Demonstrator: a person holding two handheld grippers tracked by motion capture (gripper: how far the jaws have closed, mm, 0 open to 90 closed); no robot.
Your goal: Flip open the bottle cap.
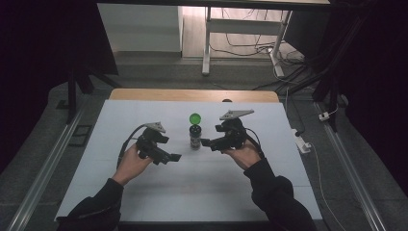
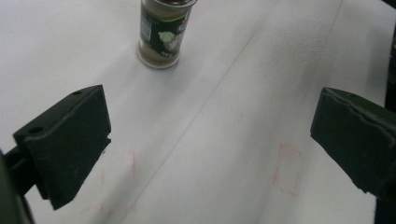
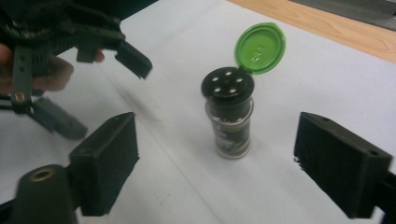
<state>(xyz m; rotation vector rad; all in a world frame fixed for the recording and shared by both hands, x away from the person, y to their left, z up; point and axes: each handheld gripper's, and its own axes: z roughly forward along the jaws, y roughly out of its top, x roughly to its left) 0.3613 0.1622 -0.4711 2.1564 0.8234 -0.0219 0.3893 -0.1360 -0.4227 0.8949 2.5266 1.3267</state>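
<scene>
The spice jar (image 1: 195, 136) stands upright on the white bench (image 1: 207, 187) between the two grippers, its green flip lid (image 3: 259, 48) hinged open, while the left gripper (image 1: 174, 157) and right gripper (image 1: 206, 142) both have their fingers spread wide, holding nothing.

Spice jar standing btwn two hand-held grippers on white table

Spice jar (image 1: 195, 136) is standing upright mid-table (image 1: 202, 183), its green flip lid (image 1: 195, 118) hanging open above the dark cap. Left gripper (image 1: 174, 157) is sitting just left of jar, fingers apart w/ nothing btwn them, clear of it. Right gripper (image 1: 206, 143) is pointing at jar from the right, fingertips just beside it; contact can't be told. Dark sleeves are coming in from bottom edge.
</scene>
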